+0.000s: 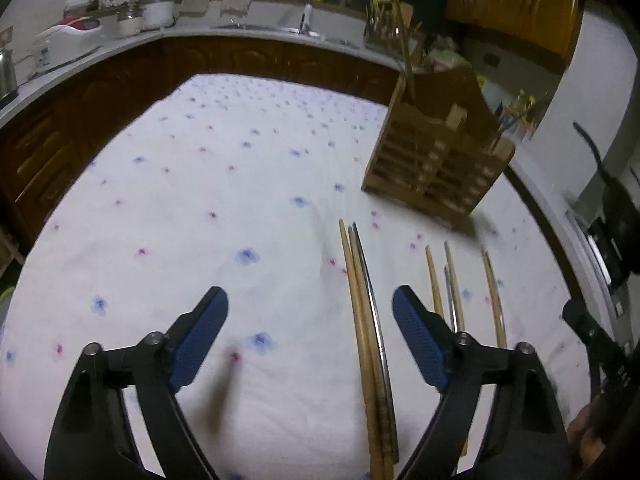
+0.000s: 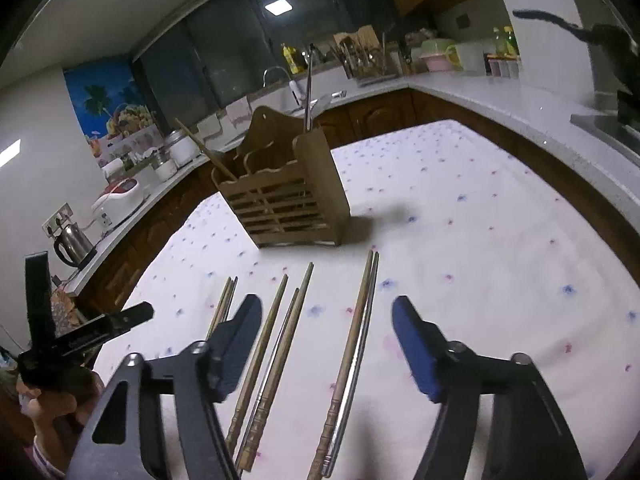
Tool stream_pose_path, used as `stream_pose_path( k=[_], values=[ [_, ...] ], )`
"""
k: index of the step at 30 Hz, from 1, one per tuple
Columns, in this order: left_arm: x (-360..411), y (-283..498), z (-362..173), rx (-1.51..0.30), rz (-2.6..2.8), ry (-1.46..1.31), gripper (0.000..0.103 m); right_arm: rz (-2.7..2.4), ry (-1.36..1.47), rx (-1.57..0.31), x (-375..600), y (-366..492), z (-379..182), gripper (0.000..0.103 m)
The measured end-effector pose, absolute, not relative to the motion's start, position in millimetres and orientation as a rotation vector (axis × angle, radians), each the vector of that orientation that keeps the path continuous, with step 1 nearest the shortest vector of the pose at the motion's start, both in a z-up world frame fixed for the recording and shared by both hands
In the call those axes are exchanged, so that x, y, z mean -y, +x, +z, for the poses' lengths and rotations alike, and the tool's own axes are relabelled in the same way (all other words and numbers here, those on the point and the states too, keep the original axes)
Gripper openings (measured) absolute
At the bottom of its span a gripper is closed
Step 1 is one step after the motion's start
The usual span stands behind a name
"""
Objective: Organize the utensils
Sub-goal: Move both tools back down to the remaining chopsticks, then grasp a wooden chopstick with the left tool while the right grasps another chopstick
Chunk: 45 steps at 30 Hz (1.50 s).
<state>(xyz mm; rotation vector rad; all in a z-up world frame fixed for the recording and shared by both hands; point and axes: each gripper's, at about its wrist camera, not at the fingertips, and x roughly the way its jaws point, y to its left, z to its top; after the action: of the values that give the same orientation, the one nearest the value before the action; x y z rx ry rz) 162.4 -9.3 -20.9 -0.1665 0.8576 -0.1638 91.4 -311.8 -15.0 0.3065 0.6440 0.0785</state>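
Note:
Several wooden and metal chopsticks lie side by side on a white flowered tablecloth. My left gripper is open just above the cloth. A bundle of two wooden chopsticks and a metal one runs between its blue pads, close to the right pad and not touched. More chopsticks lie outside that pad. My right gripper is also open and straddles several chopsticks: a wooden and metal pair and others, with none pressed. A slatted wooden holder stands behind, with a wooden and a metal chopstick upright in it.
Dark cabinets with a grey counter wrap around the table. On it are a sink with a tap, a kettle, a rice cooker and a utensil rack. A person's hand holds the other tool at the left edge.

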Motion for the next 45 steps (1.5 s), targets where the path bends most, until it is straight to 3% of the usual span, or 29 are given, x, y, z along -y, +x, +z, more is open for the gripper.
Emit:
stream_pose_path(
  k=[7, 14, 20, 24, 35, 38, 40, 45],
  values=[
    [28.6, 186.5, -34.9, -0.943, -0.160, -0.088, 0.063, 0.084, 0.279, -0.711, 306.2, 114.4, -25.6, 0.047],
    [42.0, 214.0, -41.0, -0.983, -0.175, -0.052, 0.053, 0.095, 0.278, -0.806, 306.0, 156.5, -44.6, 0.026],
    [46.4, 237.2, -47.9, -1.004, -0.190, -0.052, 0.049, 0.068, 0.270, -0.863, 310.3, 184.0, -58.1, 0.021],
    [48.7, 248.0, -61.2, -1.045, -0.203, -0.050, 0.037, 0.052, 0.277, -0.910, 315.4, 196.4, -68.8, 0.017],
    [64.6, 259.1, -64.9, -1.025, -0.212, 0.064, 0.033, 0.042, 0.229, -0.930, 312.9, 216.6, -72.8, 0.014],
    [70.8, 255.5, -66.1, -1.000, -0.217, 0.100, 0.025, 0.034, 0.176, -0.926, 305.4, 222.9, -73.5, 0.014],
    [71.9, 254.9, -65.8, -0.995, -0.227, 0.101, 0.010, 0.023, 0.140, -0.918, 300.9, 223.9, -74.3, 0.013],
    [65.3, 253.1, -61.8, -0.992, -0.237, 0.060, 0.006, 0.008, 0.116, -0.913, 298.6, 223.0, -74.7, 0.007]
  ],
)
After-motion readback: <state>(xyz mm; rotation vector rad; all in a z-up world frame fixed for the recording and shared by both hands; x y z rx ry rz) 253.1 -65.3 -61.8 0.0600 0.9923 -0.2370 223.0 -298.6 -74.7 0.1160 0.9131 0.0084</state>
